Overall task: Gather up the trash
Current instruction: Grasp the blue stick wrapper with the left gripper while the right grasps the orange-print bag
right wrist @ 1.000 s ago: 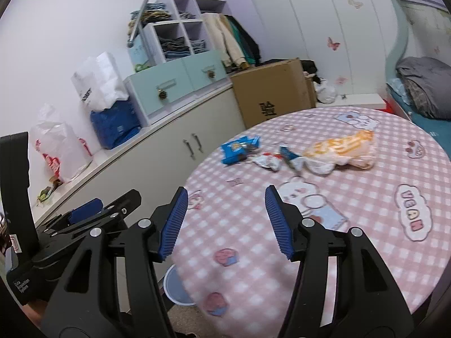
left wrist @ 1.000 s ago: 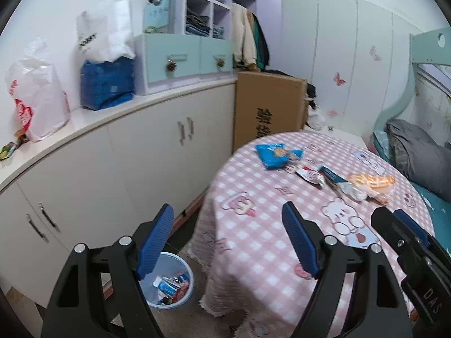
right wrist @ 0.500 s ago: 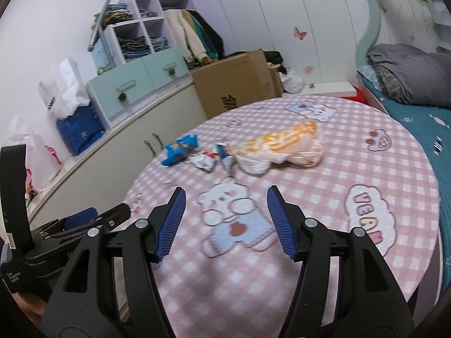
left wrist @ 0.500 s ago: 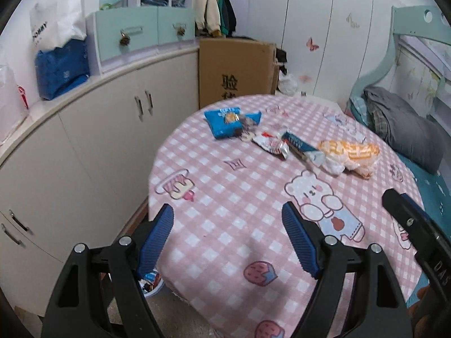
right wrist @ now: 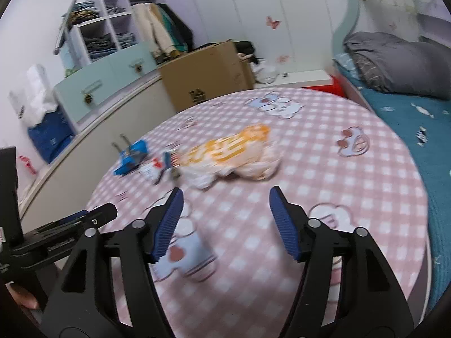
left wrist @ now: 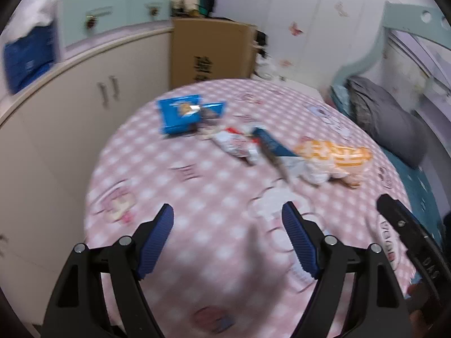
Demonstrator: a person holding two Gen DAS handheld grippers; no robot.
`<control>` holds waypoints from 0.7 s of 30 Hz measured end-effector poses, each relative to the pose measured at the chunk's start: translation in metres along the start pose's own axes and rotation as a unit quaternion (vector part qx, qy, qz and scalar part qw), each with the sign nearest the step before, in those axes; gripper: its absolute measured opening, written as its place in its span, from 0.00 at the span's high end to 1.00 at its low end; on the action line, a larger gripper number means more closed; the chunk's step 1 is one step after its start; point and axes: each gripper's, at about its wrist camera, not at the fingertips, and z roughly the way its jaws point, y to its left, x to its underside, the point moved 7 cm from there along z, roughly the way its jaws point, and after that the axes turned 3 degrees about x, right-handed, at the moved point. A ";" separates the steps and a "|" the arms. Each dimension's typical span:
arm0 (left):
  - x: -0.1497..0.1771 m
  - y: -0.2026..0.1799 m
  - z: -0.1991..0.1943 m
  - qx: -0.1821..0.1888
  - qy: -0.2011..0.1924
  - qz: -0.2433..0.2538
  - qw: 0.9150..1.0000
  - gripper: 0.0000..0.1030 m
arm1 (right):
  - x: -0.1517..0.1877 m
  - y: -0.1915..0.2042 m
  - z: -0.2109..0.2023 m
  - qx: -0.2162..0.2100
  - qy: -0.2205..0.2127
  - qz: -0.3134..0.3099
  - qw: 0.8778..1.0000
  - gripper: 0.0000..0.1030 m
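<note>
Both the left tongs (left wrist: 227, 217) and right tongs (right wrist: 225, 201) gape wide, empty, above the table (right wrist: 324, 169).

Readable text is scarce. Black printed characters on the cardboard box (left wrist: 211, 53), far ahead of the jaws, too blurred to read. "DAS" on the right gripper (left wrist: 431, 263) body, right of the jaws.
</note>
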 end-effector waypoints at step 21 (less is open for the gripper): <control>-0.052 -0.040 0.090 0.026 0.040 -0.014 0.999 0.70 | -0.037 -0.043 0.075 -0.024 0.036 0.114 0.992 0.25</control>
